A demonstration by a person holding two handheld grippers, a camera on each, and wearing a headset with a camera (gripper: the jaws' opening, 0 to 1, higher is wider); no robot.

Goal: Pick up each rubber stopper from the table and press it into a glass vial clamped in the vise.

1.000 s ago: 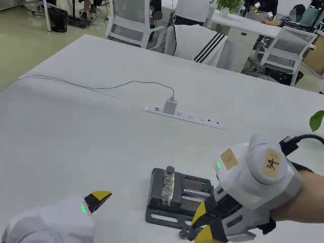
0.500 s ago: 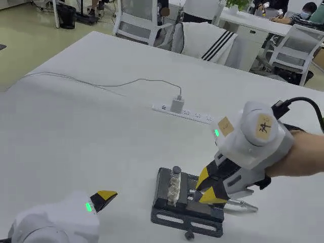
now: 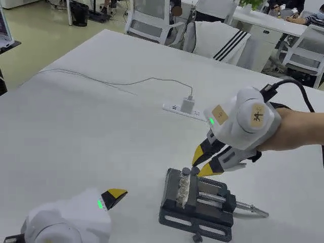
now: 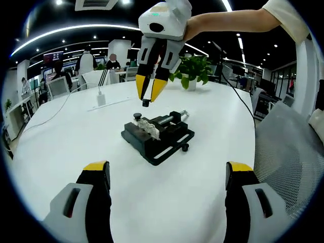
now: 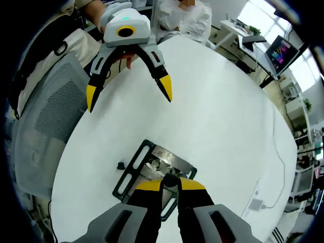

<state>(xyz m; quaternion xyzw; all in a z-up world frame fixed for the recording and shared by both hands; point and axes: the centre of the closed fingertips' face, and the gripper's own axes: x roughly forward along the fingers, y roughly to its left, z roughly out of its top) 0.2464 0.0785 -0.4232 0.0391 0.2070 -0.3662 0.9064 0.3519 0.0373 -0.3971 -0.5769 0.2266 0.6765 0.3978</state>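
Two grippers are over the white table (image 3: 101, 136). The right gripper (image 3: 197, 169) is in the middle right of the head view and points down and to the left. Its jaws are almost pressed together and they pinch a small dark rubber stopper (image 4: 146, 103), which we see most clearly at its tips in the left gripper view. This pinched stopper hangs a little above the top of the glass vial (image 3: 183, 188) and, in that view, it is apart from it. The vial stands upright, clamped in the black vise (image 3: 200, 215), in the lower middle of the head view. A dark cap (image 3: 186, 171) sits on the mouth of the vial. The metal screw handle (image 3: 250, 207) of the vise points to the right of the frame. A loose dark stopper (image 3: 197, 237) lies on the table just beside the near edge of the vise, at the bottom edge of the head view. The left gripper (image 4: 168, 171) is in the lower left of the head view, well apart from the vise, and its jaws are spread wide with nothing between them. Farther up the frame we see a white power strip (image 3: 174, 108) with a charger (image 3: 188, 105) plugged in. Its thin cable (image 3: 116, 82) runs to the left across the table.
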